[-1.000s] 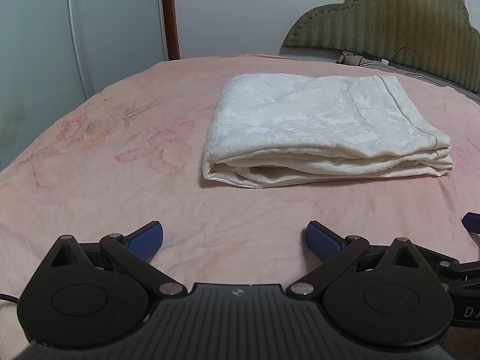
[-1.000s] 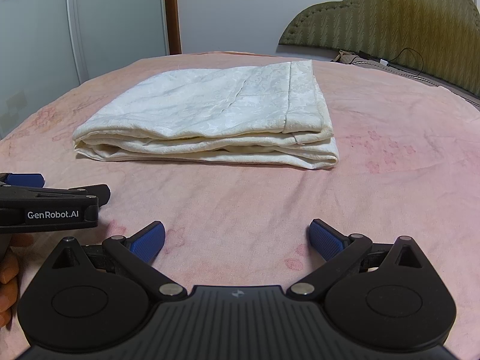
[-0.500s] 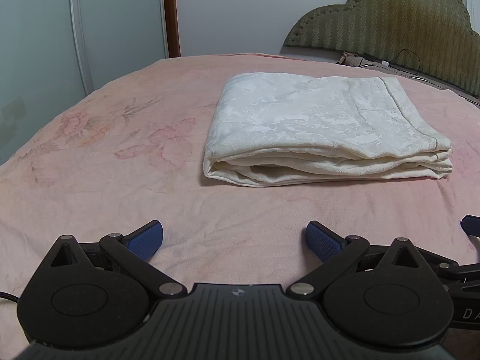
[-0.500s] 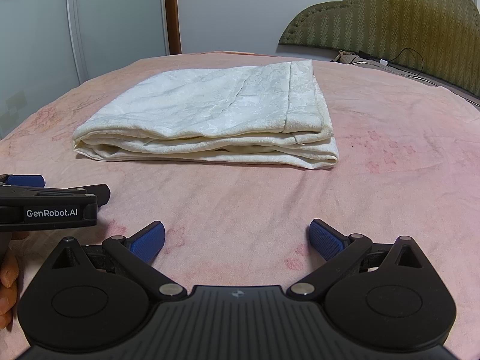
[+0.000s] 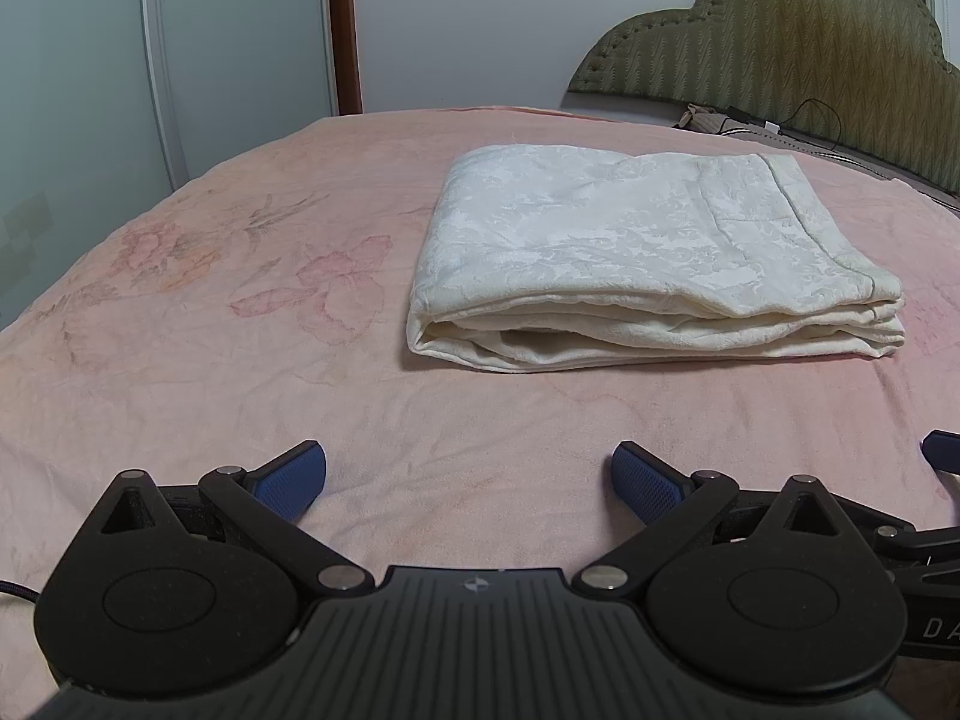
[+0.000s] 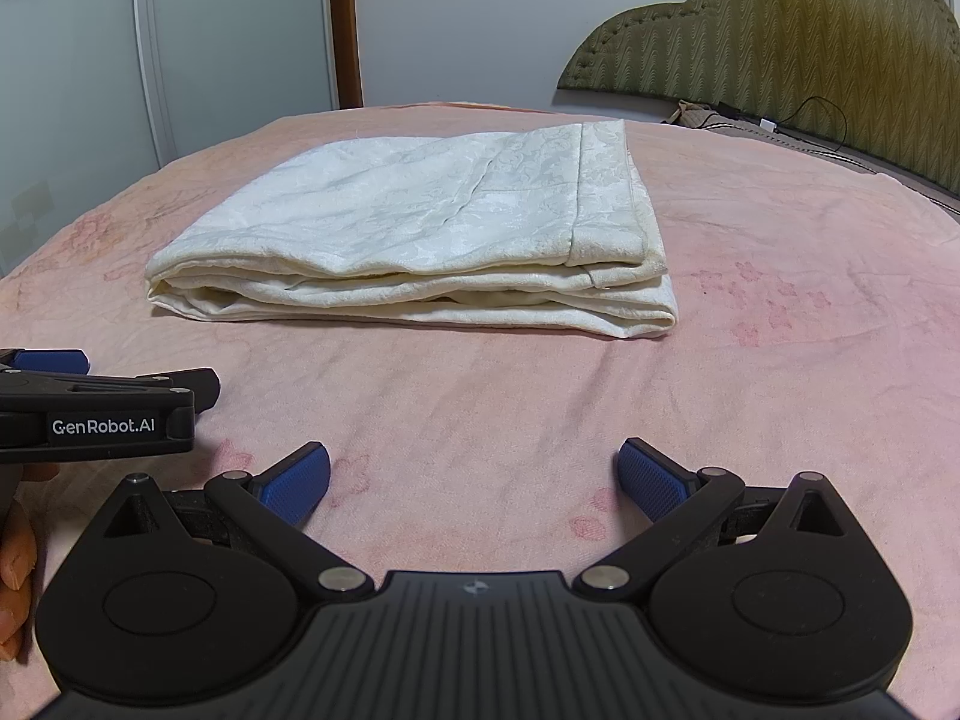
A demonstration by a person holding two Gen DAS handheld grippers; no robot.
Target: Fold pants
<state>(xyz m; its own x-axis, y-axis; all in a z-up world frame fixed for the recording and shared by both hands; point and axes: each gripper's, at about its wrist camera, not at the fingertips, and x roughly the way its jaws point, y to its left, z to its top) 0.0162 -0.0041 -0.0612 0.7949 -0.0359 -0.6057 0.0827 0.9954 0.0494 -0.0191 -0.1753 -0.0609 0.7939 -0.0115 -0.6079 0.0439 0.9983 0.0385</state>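
Nothing moved since before | pants [image 5: 648,252] folded on bed [image 5: 240,360] | left hand-held gripper [image 5: 469,474] released | right hand-held gripper [image 6: 474,474] released, both apart from pants

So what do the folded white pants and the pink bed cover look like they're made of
The folded white pants look like woven cloth with a raised floral, damask-like pattern and slight sheen, possibly cotton or a blend. The pink bed cover looks like soft, matte, napped fabric, towel-like or fleecy, with faded printed flowers. Exact fibres cannot be told.

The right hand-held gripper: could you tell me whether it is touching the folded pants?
Apart. The right wrist view shows bare pink bedspread between the open right hand-held gripper and the folded pants.
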